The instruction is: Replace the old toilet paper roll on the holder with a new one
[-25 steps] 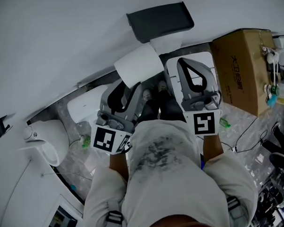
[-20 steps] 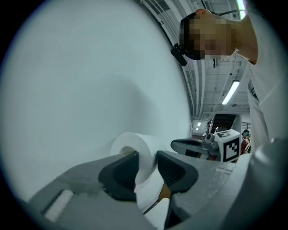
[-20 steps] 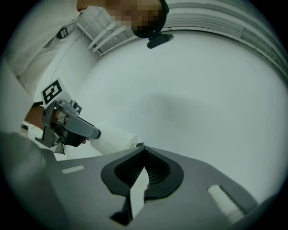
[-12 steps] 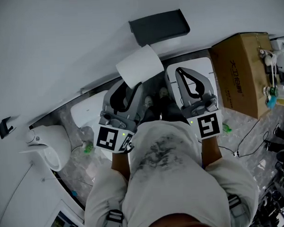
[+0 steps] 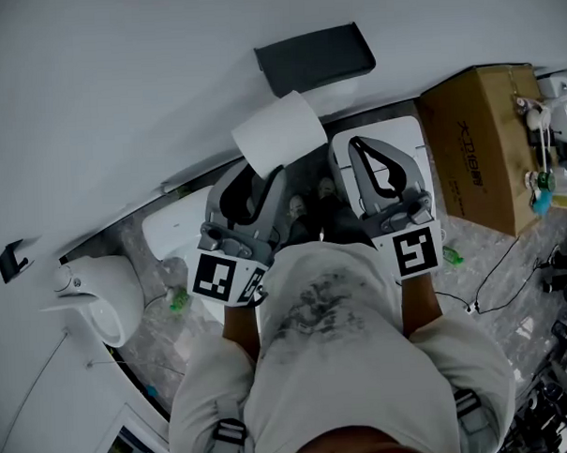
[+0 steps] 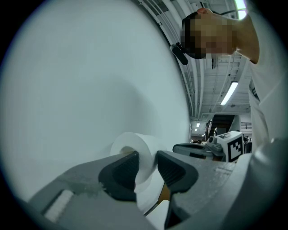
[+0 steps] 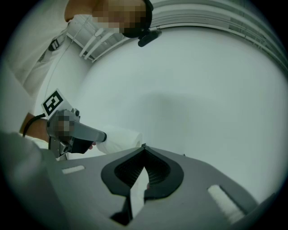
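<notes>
In the head view, a cardboard box (image 5: 476,128) stands on the floor at the right. Its top is closed, so its contents cannot be seen, and small white and green fittings hang at its far side. A white bowl-shaped fixture (image 5: 99,295) sits at the left, its inside hidden from here. The dark holder (image 5: 315,57) is fixed to the white wall (image 5: 118,78). The toilet paper roll (image 5: 279,129) hangs just below it and to its left, apart from it, at the tip of the left gripper (image 5: 262,170). The right gripper (image 5: 360,147) is beside it, above a white panel (image 5: 406,131). Cables (image 5: 492,287) trail over the floor by the person's legs.

In the left gripper view, the two pads clamp the roll's wall, one pad lying over the cardboard core. The right gripper's marker cube (image 6: 235,146) shows just beyond, and the wall fills the rest.

In the right gripper view, the jaws are pressed together at their tips. A narrow white strip (image 7: 137,191) shows in the slit behind the pads. Whether it is paper or the surface below cannot be told. The roll sits at the left, close to the wall.
</notes>
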A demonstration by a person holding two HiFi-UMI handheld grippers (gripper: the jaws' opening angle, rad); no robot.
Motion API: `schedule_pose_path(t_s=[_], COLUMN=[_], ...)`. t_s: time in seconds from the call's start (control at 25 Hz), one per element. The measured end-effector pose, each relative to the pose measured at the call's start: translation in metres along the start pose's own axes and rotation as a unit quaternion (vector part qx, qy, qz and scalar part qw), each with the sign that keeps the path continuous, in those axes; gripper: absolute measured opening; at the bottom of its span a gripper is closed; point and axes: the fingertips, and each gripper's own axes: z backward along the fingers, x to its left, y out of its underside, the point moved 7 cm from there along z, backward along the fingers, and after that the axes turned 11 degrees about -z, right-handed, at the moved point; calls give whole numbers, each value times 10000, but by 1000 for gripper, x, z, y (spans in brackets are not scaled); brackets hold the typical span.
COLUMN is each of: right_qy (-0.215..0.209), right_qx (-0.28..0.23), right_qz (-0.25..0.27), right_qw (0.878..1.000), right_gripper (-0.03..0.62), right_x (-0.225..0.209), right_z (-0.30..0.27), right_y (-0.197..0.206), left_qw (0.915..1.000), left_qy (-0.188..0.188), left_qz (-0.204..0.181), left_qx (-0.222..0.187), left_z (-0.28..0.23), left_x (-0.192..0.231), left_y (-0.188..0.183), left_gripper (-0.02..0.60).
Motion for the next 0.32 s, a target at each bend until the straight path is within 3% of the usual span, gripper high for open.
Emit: schedule_pose_path(t_s=[0.32], right_qy=[42], right_qx=[13], right_qz=[-33], right_qw=[10000], right_gripper=[2], right_x=[-1], right_z=[0], right_y=[2], left_qw=[10000], left_qy=[36], left_qz=[-9], left_qx=[-6], left_z=[0], left_x=[2], left_y=[-2], left_gripper=[146])
